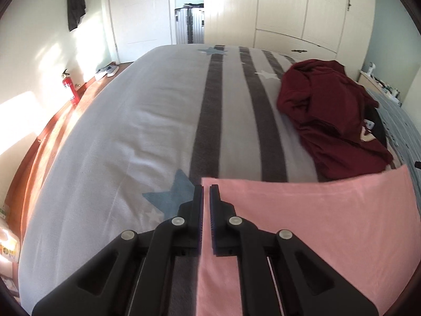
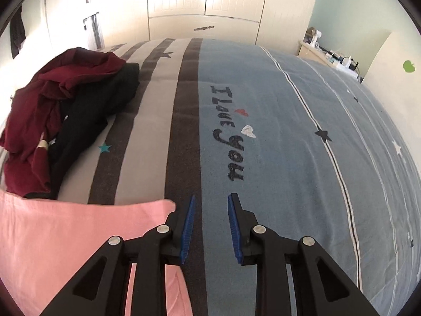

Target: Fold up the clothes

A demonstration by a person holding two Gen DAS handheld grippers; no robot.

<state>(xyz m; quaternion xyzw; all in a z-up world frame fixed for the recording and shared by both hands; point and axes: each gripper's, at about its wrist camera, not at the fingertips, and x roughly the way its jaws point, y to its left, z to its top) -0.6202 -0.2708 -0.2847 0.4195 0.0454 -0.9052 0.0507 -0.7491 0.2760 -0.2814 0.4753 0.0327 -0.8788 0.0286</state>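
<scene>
pink cloth: laid flat on the bed, long side running across from one gripper to the other.
left gripper: fingers closed at the cloth's left edge; the edge seems pinched, though blur makes this unsure.
right gripper: fingers apart, nothing held; cloth corner just left of them.
room: bare bed is seen ahead; maroon clothes pile lies beyond the cloth.

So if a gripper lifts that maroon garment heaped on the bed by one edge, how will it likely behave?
Probably floppy: the maroon garment lies in a rumpled heap with soft folds, so it should drape and unfurl rather than hold shape. It looks thicker than the pink cloth, so likely heavier. It overlaps a black garment, which it may drag along.
</scene>
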